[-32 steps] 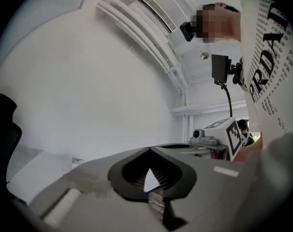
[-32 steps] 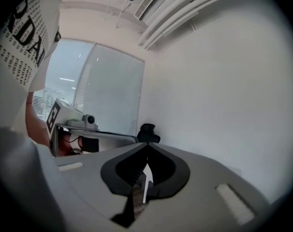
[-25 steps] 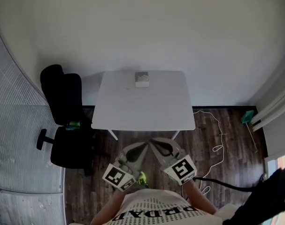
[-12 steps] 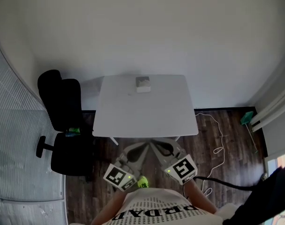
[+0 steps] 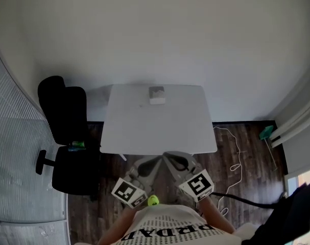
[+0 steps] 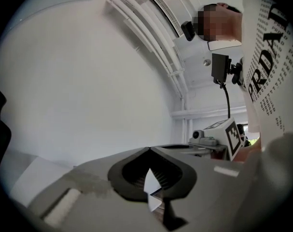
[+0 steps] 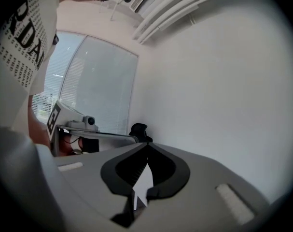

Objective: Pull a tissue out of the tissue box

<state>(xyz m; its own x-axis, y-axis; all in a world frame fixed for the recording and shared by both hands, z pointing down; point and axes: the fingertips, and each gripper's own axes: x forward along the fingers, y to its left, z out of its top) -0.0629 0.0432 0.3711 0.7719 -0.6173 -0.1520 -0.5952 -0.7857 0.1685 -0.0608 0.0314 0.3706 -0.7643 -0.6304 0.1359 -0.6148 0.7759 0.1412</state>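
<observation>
White table (image 5: 160, 126) ahead of me; the tissue box (image 5: 157, 94) sits centred at its far edge, well apart from both grippers. My left gripper (image 5: 156, 161) and right gripper (image 5: 169, 157) hang side by side just short of the near edge, each with jaws pressed together on nothing. Box lies straight ahead of the tips; I judge neither hand clearly nearer.

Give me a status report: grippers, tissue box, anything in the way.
Left gripper shut, empty; right gripper shut, empty. Tissue box at far edge of the table, untouched. Nothing lying between; black chair off to the left.
</observation>
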